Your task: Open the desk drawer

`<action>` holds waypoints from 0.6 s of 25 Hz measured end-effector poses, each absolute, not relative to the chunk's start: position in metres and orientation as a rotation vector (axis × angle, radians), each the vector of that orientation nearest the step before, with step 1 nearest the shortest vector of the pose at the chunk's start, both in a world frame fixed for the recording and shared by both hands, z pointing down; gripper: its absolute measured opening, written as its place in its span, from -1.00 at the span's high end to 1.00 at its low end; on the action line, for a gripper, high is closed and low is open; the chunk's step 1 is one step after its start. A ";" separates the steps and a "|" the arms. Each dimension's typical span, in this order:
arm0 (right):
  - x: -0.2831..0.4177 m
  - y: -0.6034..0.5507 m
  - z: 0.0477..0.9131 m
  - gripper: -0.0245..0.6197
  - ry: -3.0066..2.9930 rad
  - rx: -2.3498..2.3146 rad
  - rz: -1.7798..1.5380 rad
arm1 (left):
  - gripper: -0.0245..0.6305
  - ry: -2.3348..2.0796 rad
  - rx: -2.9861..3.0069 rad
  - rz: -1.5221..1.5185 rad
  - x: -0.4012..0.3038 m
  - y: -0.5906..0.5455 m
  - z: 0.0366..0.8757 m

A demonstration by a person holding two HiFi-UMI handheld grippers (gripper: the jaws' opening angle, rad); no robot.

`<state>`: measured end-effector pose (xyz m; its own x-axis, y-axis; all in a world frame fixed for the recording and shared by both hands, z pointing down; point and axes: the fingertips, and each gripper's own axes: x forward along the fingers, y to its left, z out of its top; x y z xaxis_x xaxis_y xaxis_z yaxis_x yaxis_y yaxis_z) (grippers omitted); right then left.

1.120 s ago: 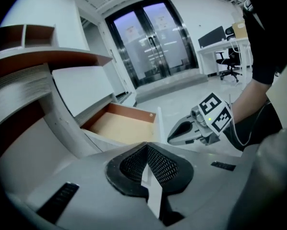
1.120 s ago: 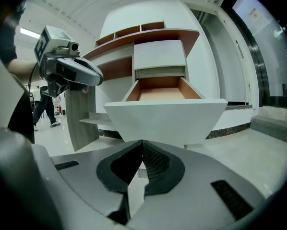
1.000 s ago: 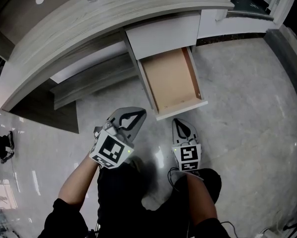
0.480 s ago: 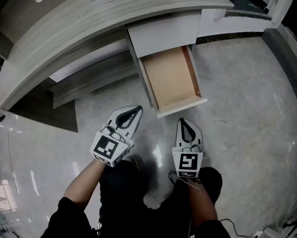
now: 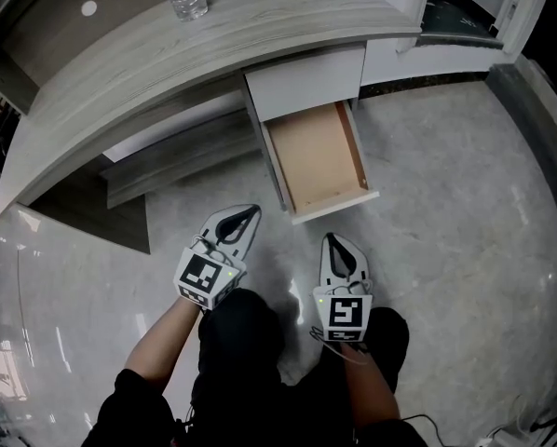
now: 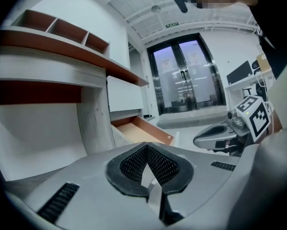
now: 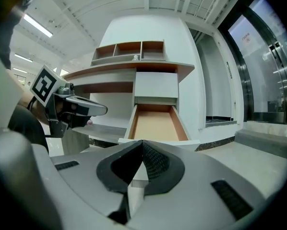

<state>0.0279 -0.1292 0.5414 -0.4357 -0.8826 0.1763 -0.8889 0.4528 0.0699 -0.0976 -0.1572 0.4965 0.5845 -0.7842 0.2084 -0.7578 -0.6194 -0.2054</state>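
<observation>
A pale grey stone floor [image 5: 465, 212], polished enough to throw back glare, fills the lower half of the head view. Across the upper left curves a desk [image 5: 167, 54] with a grey wood-grain top and white fronts. A lower grey ledge [image 5: 181, 161] runs beneath it. A dark skirting [image 5: 427, 84] lines the white wall at upper right. In the right gripper view, brown-lined cubbies [image 7: 129, 49] sit above the desk at centre, against a rounded white wall [image 7: 182, 32], with strip lights [image 7: 37, 25] at upper left. In the left gripper view, tall dark-framed glass doors [image 6: 184, 75] stand right of centre, brightly lit.
</observation>
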 end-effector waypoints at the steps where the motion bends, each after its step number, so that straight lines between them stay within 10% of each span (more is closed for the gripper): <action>1: 0.026 -0.130 0.538 0.91 -2.522 1.546 0.036 | 0.91 1.332 -2.701 -0.430 -0.097 -0.159 0.496; 15: 0.019 -0.139 0.533 0.91 -2.574 1.523 -0.005 | 0.91 1.344 -2.697 -0.470 -0.088 -0.165 0.507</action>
